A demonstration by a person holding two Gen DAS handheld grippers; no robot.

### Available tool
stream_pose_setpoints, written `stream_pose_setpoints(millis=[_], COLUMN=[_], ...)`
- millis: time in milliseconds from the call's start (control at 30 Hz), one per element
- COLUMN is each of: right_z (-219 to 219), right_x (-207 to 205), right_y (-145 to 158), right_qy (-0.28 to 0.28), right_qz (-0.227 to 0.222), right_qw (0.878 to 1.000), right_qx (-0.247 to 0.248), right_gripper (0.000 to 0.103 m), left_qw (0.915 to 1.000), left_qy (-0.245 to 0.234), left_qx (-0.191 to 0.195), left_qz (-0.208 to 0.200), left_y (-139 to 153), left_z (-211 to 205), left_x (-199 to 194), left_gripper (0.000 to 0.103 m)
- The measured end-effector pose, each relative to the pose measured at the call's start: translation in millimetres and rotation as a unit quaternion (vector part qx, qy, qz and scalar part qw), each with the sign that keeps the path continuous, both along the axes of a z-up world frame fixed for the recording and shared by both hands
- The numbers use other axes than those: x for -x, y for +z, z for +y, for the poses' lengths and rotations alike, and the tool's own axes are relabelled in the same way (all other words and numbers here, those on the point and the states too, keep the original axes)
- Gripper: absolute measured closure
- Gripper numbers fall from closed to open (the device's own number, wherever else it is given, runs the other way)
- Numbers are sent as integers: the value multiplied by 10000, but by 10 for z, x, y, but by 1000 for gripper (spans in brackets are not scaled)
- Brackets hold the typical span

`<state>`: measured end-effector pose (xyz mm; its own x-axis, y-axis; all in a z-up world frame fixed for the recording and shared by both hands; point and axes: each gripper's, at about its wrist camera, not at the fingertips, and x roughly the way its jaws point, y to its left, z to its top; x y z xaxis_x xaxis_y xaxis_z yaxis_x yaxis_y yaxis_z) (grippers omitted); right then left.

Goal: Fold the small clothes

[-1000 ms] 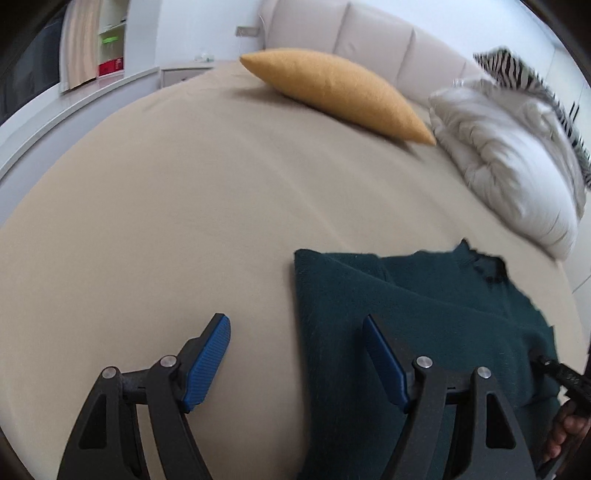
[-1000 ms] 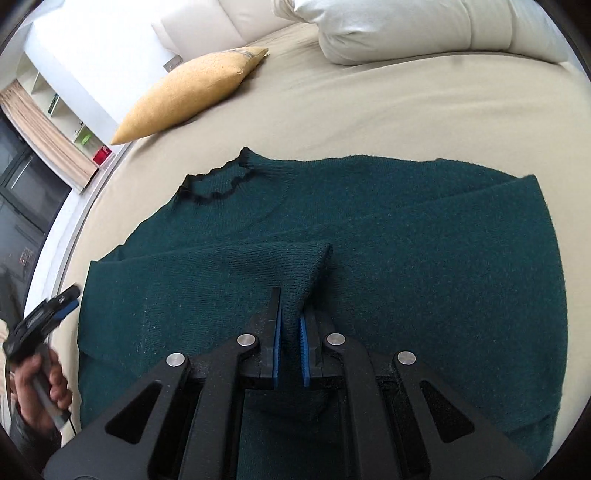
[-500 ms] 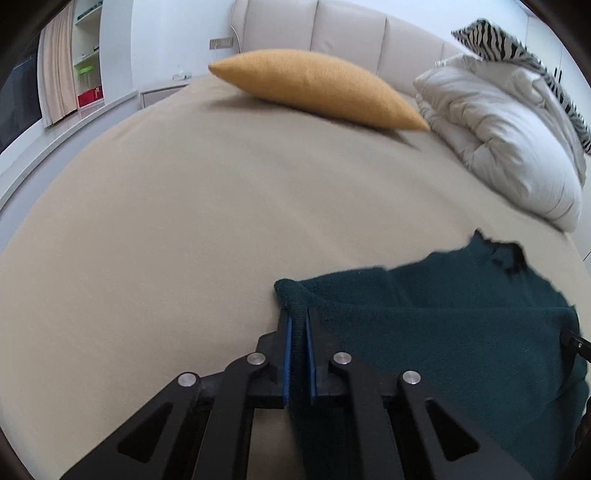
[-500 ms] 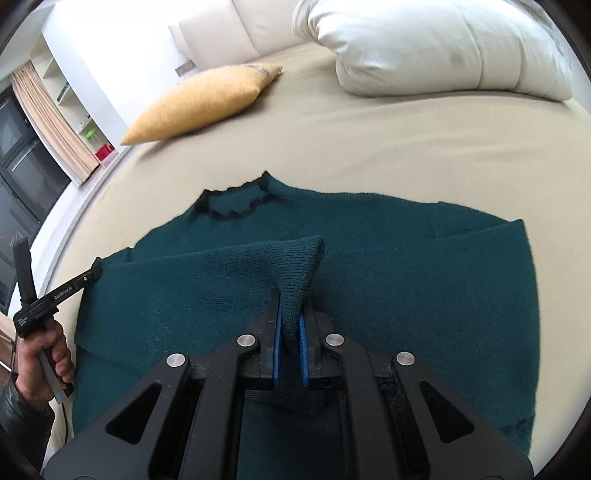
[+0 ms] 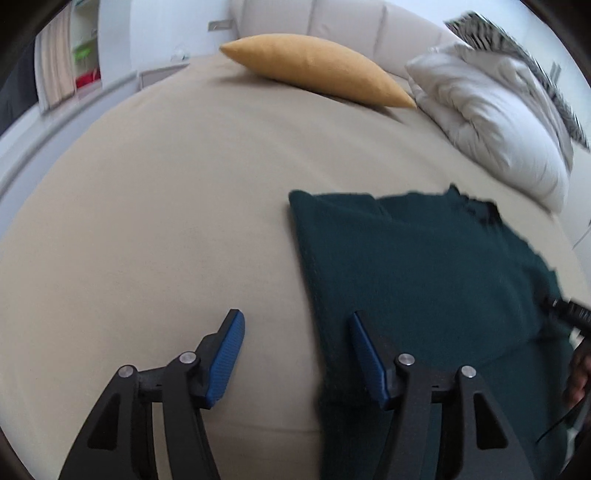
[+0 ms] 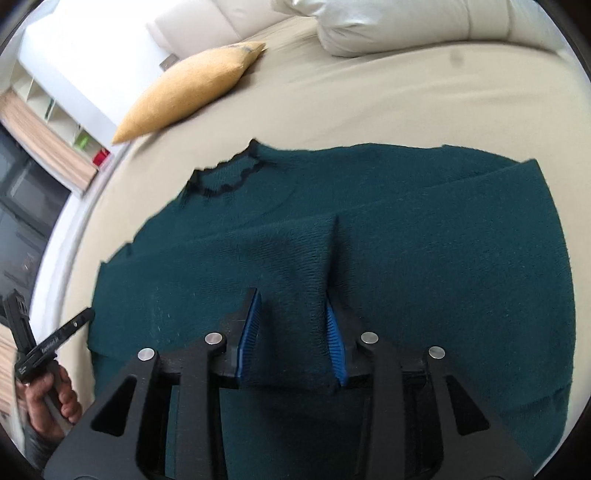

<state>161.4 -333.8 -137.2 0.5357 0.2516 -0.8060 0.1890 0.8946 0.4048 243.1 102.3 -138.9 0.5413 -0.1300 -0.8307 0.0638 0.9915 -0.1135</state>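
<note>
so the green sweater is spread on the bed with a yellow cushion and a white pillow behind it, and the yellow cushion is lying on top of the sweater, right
Not quite. The yellow cushion lies apart from the green sweater, with bare bed between them, as the right wrist view shows. The rest holds: the sweater is spread on the bed, and the cushion and white pillow sit behind it.

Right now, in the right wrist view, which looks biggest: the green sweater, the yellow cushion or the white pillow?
1. Green sweater, by far the largest.
2. Yellow cushion and white pillow: unsure, since the pillow is cut off by the picture's edge and both lie farther from the camera.
</note>
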Motion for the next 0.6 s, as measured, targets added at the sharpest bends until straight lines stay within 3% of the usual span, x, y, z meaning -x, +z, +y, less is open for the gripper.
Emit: stream_pose_setpoints(millis=[67,100,133,233,367,467,600], right_z=[86,115,109,19,55,-7,-182], right_x=[27,31,38,89,222,153,129], right_y=[11,16,20,71,196,-9,-150], right_qy=[138,161,139,-42,-68,-111,-252], right_qz=[41,69,106,142,-48,151,88], right_qw=[9993,9987,9983,9992,9996,9996,9990], right_qx=[347,484,554,361,262,204,-354], right_gripper=[74,78,93,97,97,97,96], left_qw=[9999,9999,9998,9984,9980,9973,9976], left_qy=[-100,-142,-214,-392,-382,-352,-288], left_qx=[-85,-23,-41,-403,-491,-634,-623], left_qz=[3,29,31,-95,-124,-73,-123], left_y=[-35,-39,-37,4,9,-107,-97], left_z=[-52,-58,-79,-176,-139,-127,-113], left_x=[20,15,12,73,97,75,86], left_gripper=[76,82,93,96,99,101,101])
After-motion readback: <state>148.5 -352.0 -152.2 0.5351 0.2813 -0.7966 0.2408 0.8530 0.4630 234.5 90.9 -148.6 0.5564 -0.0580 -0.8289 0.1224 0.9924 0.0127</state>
